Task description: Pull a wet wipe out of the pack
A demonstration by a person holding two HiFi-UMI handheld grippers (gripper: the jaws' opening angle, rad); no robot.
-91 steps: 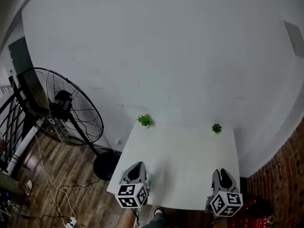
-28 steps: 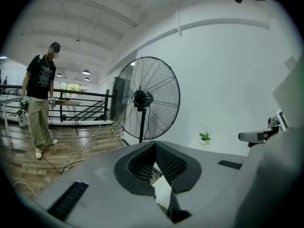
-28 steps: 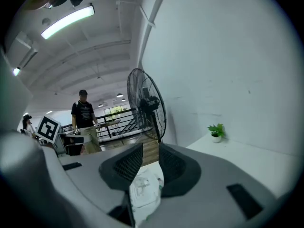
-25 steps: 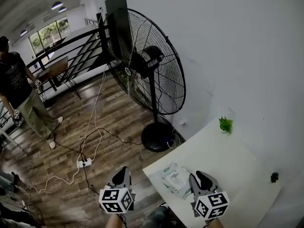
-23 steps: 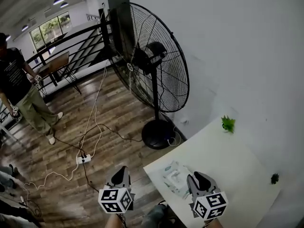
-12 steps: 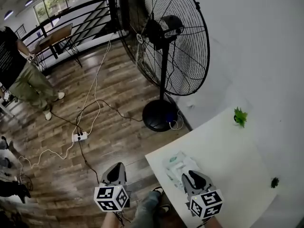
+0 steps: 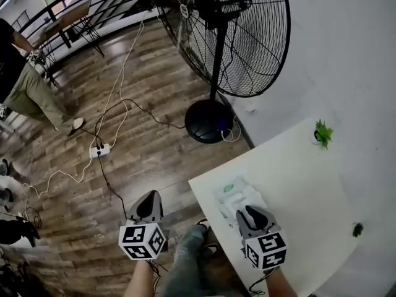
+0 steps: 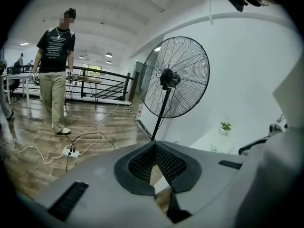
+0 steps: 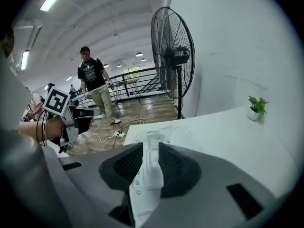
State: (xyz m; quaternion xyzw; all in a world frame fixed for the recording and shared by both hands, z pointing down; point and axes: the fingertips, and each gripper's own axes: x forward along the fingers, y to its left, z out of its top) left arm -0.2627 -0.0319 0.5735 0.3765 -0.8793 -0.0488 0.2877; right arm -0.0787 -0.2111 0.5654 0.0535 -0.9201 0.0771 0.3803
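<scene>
Right claw (image 7: 250, 211): jaws are drawn nearly together and pinching the near end of the pack (image 7: 237, 194). White wrapper is filling the narrow gap between them. The pack is lying flat at the near-left corner of the table (image 7: 297, 184), with no wipe showing out of it.

Left claw (image 7: 148, 204): jaws are together on nothing. It is hanging over the wood floor (image 7: 142, 147), off the table's left edge and well apart from the pack.

Just changed: half a second back the right claw was sitting at the pack's near end; now it is reaching further over it and gripping.

Against the earliest frame: both claws were then at the table's near edge, with the left one beside the pack. Now the view is swinging left toward the fan (image 7: 226, 30).

Reading: the right claw is taking charge of the pack, and the pull itself is not yet starting.
</scene>
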